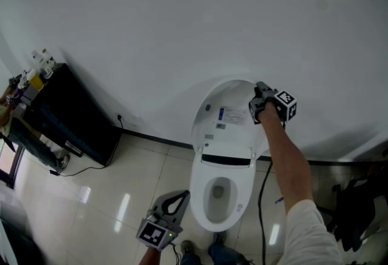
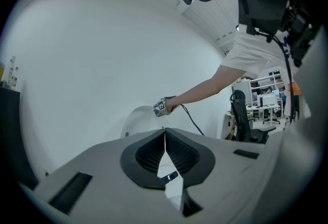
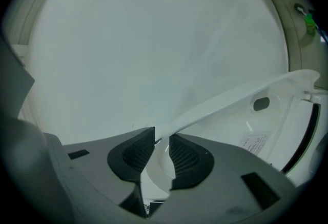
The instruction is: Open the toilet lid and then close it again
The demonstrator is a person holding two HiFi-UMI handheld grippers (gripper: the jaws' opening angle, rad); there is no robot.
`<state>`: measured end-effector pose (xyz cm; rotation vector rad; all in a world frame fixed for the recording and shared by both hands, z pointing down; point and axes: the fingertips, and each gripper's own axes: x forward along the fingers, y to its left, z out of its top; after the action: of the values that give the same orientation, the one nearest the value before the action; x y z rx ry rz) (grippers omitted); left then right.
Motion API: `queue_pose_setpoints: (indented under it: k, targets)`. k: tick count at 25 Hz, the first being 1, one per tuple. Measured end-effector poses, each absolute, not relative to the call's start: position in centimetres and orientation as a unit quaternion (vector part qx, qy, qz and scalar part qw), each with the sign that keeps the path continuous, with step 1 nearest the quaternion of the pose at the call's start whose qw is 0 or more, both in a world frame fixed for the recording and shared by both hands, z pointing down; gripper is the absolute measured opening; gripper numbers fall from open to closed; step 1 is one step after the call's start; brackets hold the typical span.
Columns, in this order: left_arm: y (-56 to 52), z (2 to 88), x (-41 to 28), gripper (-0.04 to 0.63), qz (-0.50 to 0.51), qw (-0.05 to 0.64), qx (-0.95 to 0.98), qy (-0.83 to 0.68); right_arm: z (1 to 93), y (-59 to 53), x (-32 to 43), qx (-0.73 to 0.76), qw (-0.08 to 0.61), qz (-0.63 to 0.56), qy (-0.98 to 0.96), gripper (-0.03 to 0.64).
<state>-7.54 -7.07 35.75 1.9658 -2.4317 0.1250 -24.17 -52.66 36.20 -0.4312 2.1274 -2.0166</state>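
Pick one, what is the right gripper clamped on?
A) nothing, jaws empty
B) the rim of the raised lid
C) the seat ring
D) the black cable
B: in the right gripper view the right gripper has its pads pressed on the thin white rim of the lid, and the head view shows it at the top edge of the upright lid.

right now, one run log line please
toilet lid: raised | right claw: shut on its rim | left claw: shut, empty
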Motion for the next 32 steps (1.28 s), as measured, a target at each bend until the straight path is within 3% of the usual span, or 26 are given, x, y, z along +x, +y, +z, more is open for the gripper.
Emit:
queue_pose_setpoints:
  k: [5, 7, 11, 17, 24, 32]
  targets:
    - [-5.7, 35.3, -7.8, 0.003, 0.025, 0.015, 0.633, -0.773, 35.4, -50.1, -22.2, -0.098, 0.111, -0.679, 0.719, 0.102]
    - [-5.1, 34.6, -7.9, 0.003, 0.011, 0.013, 0.639, -0.769, 34.5, -48.2, -20.8, -0.066, 0.113, -0.676, 0.726, 0.238]
    - [-3.8, 32.6, -8.0, 0.003, -0.002, 0.004, 0.659, -0.752, 31.1, -42.0, -15.8, -0.022, 0.089, -0.612, 0.785, 0.238]
    - [-1.8, 28.9, -7.1, 0.003, 0.001, -0.011, 0.702, -0.712, 23.6, -27.2, -6.1, 0.067, 0.051, -0.415, 0.906, 0.238]
    - [-0.6, 27.6, -4.1, 0.003, 0.01, 0.003, 0.741, -0.671, 25.9, -15.3, 5.5, 0.05, -0.037, -0.096, 0.993, 0.238]
    - [-0.4, 29.3, 2.0, 0.003, 0.018, 0.021, 0.759, -0.651, 30.2, -9.7, 12.7, 0.027, -0.106, 0.025, 0.994, 0.238]
